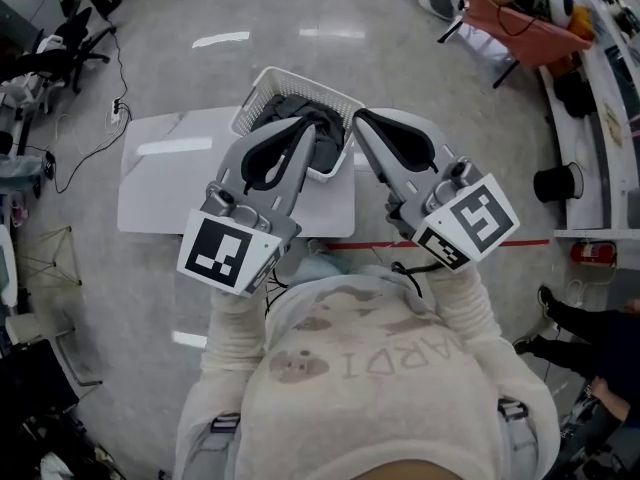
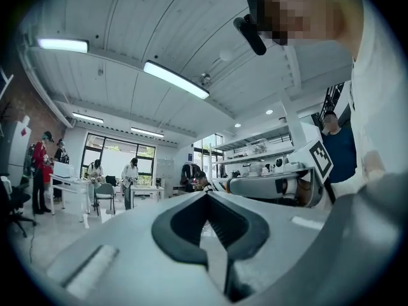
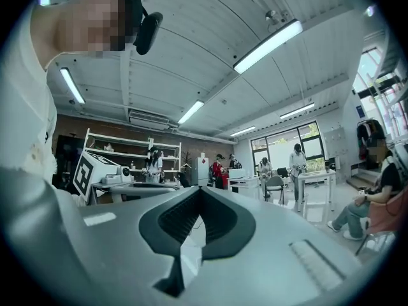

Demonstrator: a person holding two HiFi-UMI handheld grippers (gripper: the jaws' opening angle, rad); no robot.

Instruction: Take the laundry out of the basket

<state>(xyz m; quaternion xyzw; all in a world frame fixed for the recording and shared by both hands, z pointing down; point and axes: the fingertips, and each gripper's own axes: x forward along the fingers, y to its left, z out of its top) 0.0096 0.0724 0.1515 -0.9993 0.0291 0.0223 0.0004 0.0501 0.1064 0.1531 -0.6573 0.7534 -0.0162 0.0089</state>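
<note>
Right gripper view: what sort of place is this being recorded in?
Probably a shared lab or workshop, not a home: open shelving with equipment, work tables with people standing at them, strip lights overhead.

White basket [image 1: 258, 96] on pale table [image 1: 170, 180]

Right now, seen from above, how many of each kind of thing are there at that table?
grippers: 2 (left gripper, right gripper)
basket: 1
laundry heap: 1 (dark; single garments cannot be told apart)
table: 1
total: 5
</note>
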